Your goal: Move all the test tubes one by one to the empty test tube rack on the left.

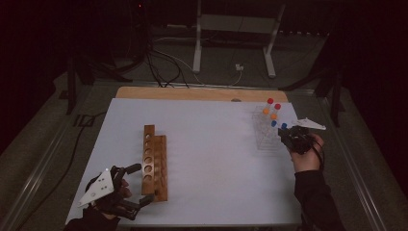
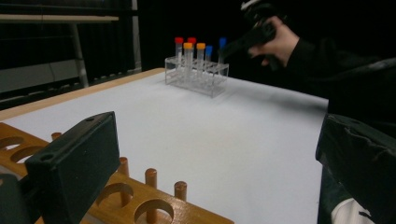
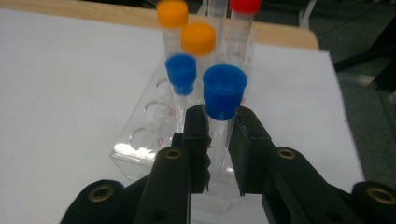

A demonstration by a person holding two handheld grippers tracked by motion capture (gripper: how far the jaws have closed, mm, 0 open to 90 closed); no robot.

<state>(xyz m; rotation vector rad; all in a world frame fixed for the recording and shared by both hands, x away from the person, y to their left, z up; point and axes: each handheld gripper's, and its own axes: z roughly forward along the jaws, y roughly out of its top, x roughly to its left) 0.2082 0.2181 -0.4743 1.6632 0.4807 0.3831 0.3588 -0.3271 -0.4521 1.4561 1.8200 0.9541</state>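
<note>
The right gripper [image 3: 218, 135] has its jaws clamped on the clear tube with the blue cap [image 3: 224, 91], just under the cap; the tube stands in the clear plastic rack [image 3: 140, 147] near the far right corner of the counter [image 1: 216, 144]; the left gripper [image 1: 137, 185], jaws apart, brackets the near end of the wooden rack [image 1: 155, 161]. Risk: a tilted lift could jam the tube and drag the light rack, toppling the neighbouring tubes.

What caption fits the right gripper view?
Right gripper shut on a blue-capped tube standing in the clear rack.
</note>
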